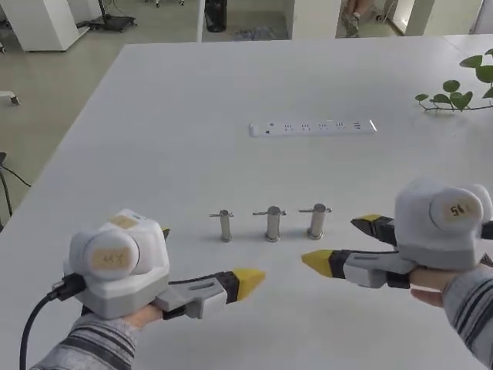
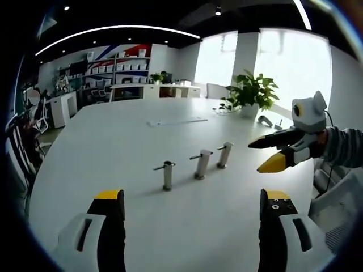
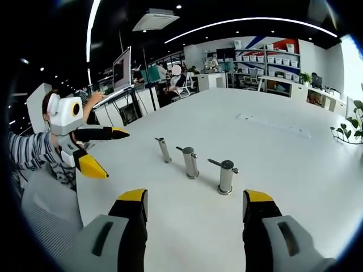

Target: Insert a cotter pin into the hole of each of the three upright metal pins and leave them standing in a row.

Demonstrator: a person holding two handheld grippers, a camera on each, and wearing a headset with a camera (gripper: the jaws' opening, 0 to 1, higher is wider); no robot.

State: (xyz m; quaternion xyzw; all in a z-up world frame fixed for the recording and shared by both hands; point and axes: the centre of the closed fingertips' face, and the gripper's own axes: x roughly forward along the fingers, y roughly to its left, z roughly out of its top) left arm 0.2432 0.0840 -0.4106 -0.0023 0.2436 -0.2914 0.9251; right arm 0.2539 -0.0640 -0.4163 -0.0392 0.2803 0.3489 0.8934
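3 metal pins (image 1: 273, 223) upright between left tool (image 2: 193, 195), right tool (image 1: 335, 240)

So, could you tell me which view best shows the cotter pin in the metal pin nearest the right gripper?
The right gripper view: the metal pin stands close, its cotter pin crossing the head. The head view shows it small from above; the left gripper view, farthest in the row.

The smooth bench (image 1: 154, 139) is plain white. The three upright metal pins (image 1: 272, 223) are silvery grey. The left gripper (image 2: 190, 195) and the right gripper (image 3: 195, 198) have pale grey-white bodies, black jaws and yellow tips. The person's knitted sleeves (image 1: 92, 347) are striped grey and dark. The leafy plant (image 1: 462, 92) is green, and the long power strip (image 1: 312, 127) is white.
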